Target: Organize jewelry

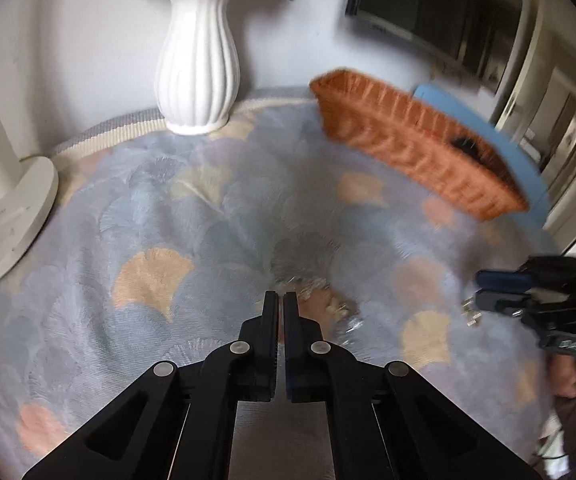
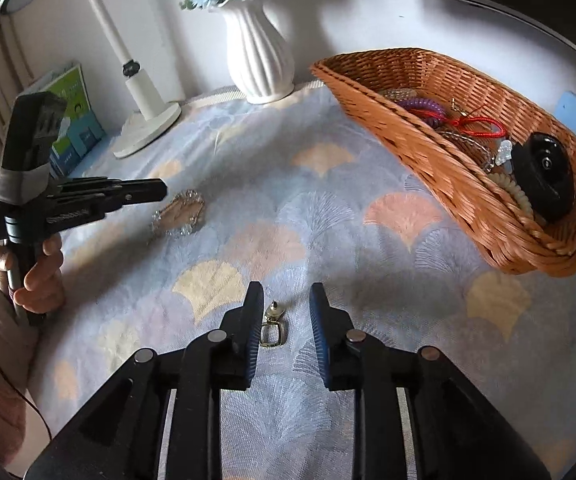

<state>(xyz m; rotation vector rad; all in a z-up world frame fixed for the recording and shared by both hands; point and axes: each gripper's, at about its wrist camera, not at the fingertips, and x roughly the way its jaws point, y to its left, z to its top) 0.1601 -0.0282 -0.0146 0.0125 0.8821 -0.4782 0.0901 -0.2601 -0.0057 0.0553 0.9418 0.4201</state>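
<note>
While your left claw is clenched with nothing visible between its pads, the left wrist view shows it hovering over a sparkly bracelet that lies on the patterned cloth of the surface; motion blur hides whether the tips touch it. Farther right, the wicker basket sits near the back edge, well apart from the bracelet, and your right claw hangs low over a small metal piece.

From the right wrist view, your right claw is released, its jaws parted with a small gold pendant lying on the cloth between them, the pads not pressing on it. The basket already holds several pieces: a purple coil band, a red cord, beaded strands and a black round object. The bracelet lies just beyond your left claw.

By my reading, most of the sorting is done; the pendant and the bracelet remain outside the basket.
</note>
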